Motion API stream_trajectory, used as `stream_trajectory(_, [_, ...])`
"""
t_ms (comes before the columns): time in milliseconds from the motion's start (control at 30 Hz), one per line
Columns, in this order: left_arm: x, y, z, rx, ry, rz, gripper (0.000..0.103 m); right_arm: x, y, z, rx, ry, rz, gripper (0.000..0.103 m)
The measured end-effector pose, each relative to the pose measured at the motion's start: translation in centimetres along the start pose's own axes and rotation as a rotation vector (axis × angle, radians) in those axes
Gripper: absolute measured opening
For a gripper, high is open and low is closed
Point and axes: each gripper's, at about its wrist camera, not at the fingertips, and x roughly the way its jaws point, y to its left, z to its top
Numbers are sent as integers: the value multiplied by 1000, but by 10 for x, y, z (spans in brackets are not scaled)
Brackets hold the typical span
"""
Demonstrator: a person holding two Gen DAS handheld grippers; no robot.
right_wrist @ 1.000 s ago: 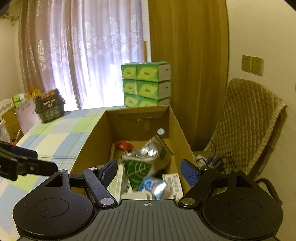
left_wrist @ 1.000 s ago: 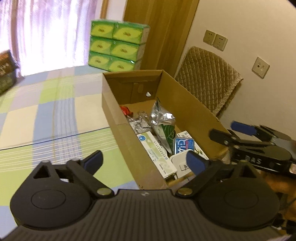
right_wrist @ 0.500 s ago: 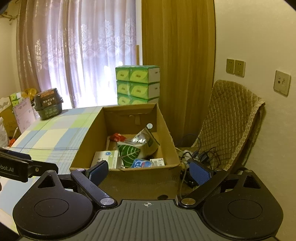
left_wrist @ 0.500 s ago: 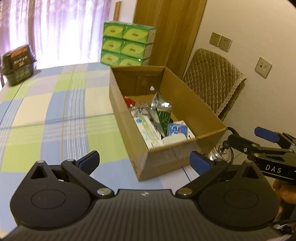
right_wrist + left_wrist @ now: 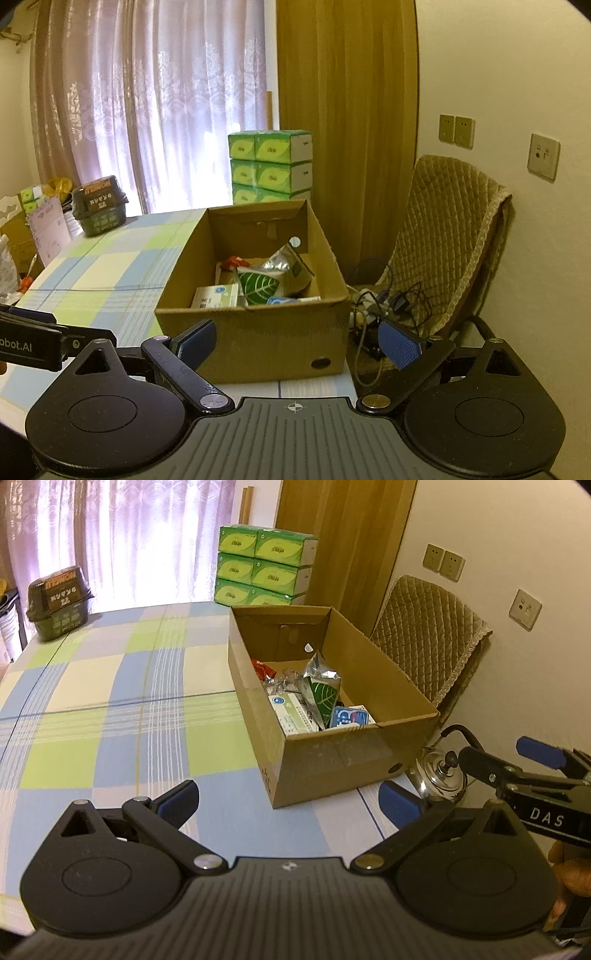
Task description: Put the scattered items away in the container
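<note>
step: tidy looks finished, checked tablecloth [image 5: 110, 701] bare of loose items | items: green leaf pouch [image 5: 323, 696], white packet [image 5: 291, 712] in cardboard box [image 5: 332, 760], frame centre | next: judge nothing left to fetch | left gripper [image 5: 288, 797], right gripper [image 5: 295, 339]: jaws spread wide, empty, low foreground, short of the box

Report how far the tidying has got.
Looks nearly done: the cardboard box already holds a white carton, a green leaf pouch and a blue packet. Both tongs, left and right, are open and empty. No loose items show on the checked tablecloth.
</note>
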Motion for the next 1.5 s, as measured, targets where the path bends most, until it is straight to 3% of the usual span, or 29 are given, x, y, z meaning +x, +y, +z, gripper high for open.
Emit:
stream_trajectory(600, [-30, -13, -26, -16, -27, 50, 102, -34, 5, -6, 62, 22, 15, 99])
stream_trajectory(1500, [-33, -13, -32, -8, -33, 23, 102, -42, 14, -11, 62, 46, -10, 99])
